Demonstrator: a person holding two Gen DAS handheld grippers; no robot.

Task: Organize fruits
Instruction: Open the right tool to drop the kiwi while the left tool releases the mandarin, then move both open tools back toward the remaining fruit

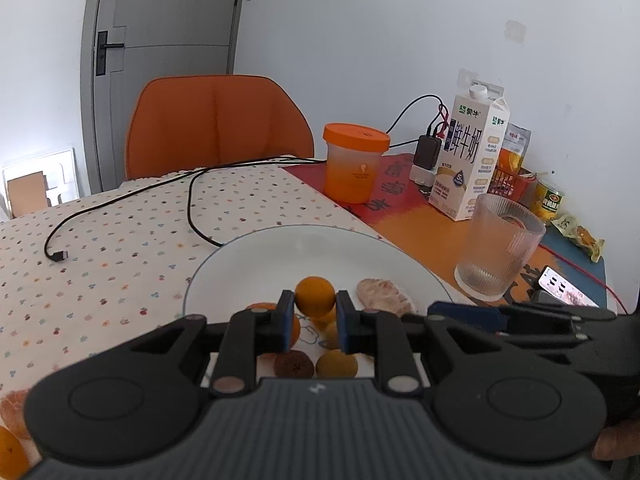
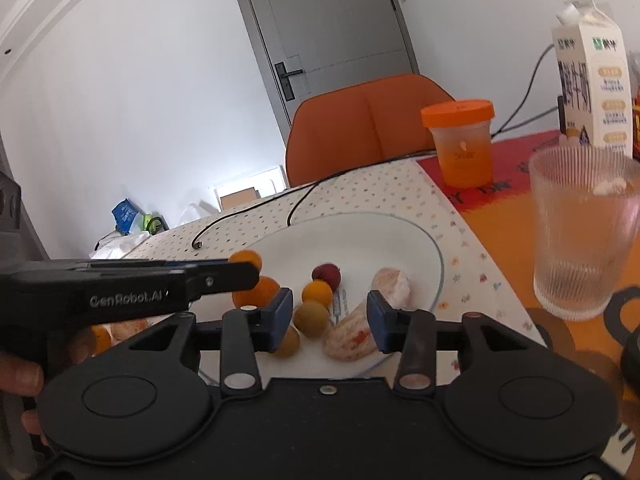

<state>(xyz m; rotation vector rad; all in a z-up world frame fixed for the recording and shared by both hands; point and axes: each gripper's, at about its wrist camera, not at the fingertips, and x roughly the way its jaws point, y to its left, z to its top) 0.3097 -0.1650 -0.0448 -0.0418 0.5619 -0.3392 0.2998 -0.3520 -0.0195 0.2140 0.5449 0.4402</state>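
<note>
My left gripper [image 1: 314,307] is shut on a small orange fruit [image 1: 315,295] and holds it over the near side of a white plate [image 1: 256,264]. On the plate lie several small round fruits, a dark red one [image 2: 326,275], yellow-brown ones [image 2: 312,318] and peeled citrus pieces [image 2: 391,286]. My right gripper [image 2: 330,318] is open and empty, low over the plate's near edge, with a peeled segment [image 2: 350,340] between its fingers. The left gripper shows in the right wrist view [image 2: 245,269], holding the fruit.
A ribbed glass [image 1: 498,246] stands right of the plate. An orange-lidded jar [image 1: 354,162], a milk carton [image 1: 472,152], a charger with cables [image 1: 427,152], snack packs and a phone [image 1: 560,288] sit beyond. Citrus pieces [image 1: 12,412] lie off the plate at left. An orange chair [image 1: 216,124] stands behind the table.
</note>
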